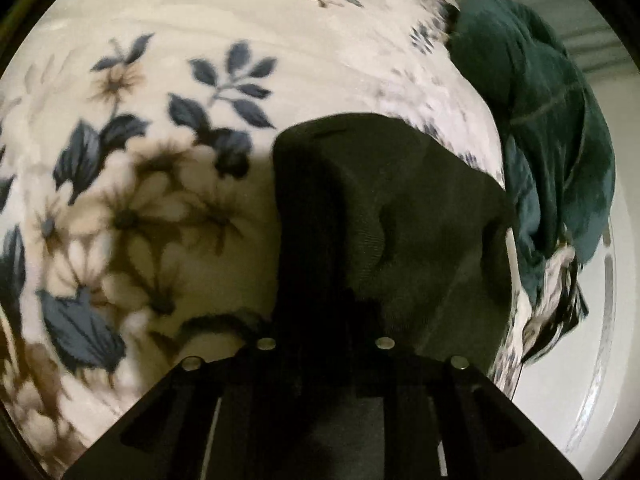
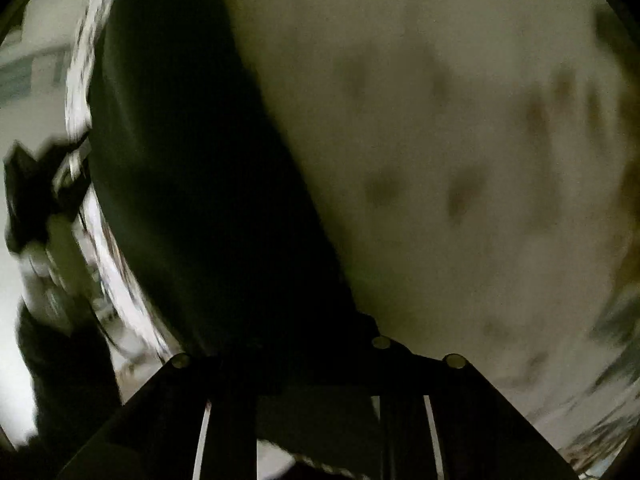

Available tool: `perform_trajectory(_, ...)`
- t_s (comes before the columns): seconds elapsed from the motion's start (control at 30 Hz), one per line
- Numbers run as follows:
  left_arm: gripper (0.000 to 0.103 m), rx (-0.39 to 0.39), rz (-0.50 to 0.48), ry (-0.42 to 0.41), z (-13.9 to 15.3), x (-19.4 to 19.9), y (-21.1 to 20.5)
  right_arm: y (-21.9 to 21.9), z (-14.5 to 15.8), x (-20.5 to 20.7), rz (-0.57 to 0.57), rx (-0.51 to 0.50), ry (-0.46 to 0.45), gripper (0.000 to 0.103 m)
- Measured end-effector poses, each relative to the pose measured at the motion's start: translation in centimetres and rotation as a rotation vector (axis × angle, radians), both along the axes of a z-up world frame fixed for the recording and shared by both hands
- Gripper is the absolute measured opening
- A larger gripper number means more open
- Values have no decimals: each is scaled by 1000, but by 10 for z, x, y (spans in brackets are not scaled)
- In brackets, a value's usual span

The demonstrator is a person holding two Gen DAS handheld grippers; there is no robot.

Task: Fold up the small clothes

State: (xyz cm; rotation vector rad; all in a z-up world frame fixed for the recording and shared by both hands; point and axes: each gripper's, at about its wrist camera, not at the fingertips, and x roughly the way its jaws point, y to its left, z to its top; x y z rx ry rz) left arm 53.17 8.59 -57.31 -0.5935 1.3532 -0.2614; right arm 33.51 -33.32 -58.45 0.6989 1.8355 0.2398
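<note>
Two hand-held grippers: left hand-held gripper (image 1: 320, 320) pinching dark cloth (image 1: 380, 208) directly ahead; right hand-held gripper (image 2: 320, 360) likewise, apparently.

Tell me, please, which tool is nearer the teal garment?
Left, probably: the teal garment lies heaped just right of the left tool; the right tool's blurred view shows none.
</note>
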Motion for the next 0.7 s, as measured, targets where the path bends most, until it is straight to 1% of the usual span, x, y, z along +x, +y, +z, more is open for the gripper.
perform_trajectory(0.03, 19, -5, -8, 3, 4, -2, 2, 1, -1, -8, 28, -1, 23, 18)
perform_trajectory(0.1, 29, 4, -25, -8, 17, -13, 6, -2, 1, -18, 21, 20, 31, 18)
perform_trajectory(0.13, 34, 10, -35, -16, 24, -22, 9, -4, 3, -23, 5, 39, 22, 24)
perform_trajectory(0.17, 47, -1, -46, -29, 32, -34, 11, -7, 5, -30, -5, 54, 18, 31)
perform_trajectory(0.2, 58, -12, -55, -39, 40, -48, 14, -6, 5, -36, -16, 70, 20, 35)
perform_trajectory(0.23, 58, -10, -62, -47, 46, -63, 16, -6, 5, -44, -19, 88, 29, 39)
perform_trajectory(0.3, 59, 17, -86, -44, 57, -103, 18, 1, 0, -62, -13, 110, 47, 39)
perform_trajectory(0.33, 59, 39, -88, -34, 60, -122, 19, 4, -4, -67, -9, 116, 56, 39)
perform_trajectory(0.37, 58, 62, -83, -14, 61, -151, 21, 8, -10, -72, -2, 125, 61, 39)
perform_trajectory(0.4, 58, 66, -79, 8, 59, -170, 21, 9, -12, -82, 4, 125, 54, 38)
perform_trajectory(0.43, 58, 71, -72, 35, 55, -190, 23, 10, -12, -91, 2, 108, 41, 16)
perform_trajectory(0.47, 58, 81, -58, 69, 50, -211, 23, 10, -10, -100, -16, 121, 36, 9)
perform_trajectory(0.5, 58, 82, -38, 113, 43, -234, 23, 6, -7, -104, -47, 131, 27, 9)
perform_trajectory(0.53, 58, 76, -18, 152, 34, -257, 24, 3, -4, -109, -90, 142, 22, 9)
perform_trajectory(0.6, 58, 78, 2, 187, 22, -284, 21, -7, 4, -116, -140, 192, 1, 10)
perform_trajectory(0.63, 58, 79, 1, 212, 13, -296, 18, -8, 6, -118, -139, 198, -5, 14)
perform_trajectory(0.67, 58, 77, -1, 234, 5, -306, 15, -8, 6, -121, -113, 182, 15, 28)
perform_trajectory(0.7, 58, 76, -4, 240, -1, -315, 12, -7, 5, -124, -88, 168, 33, 35)
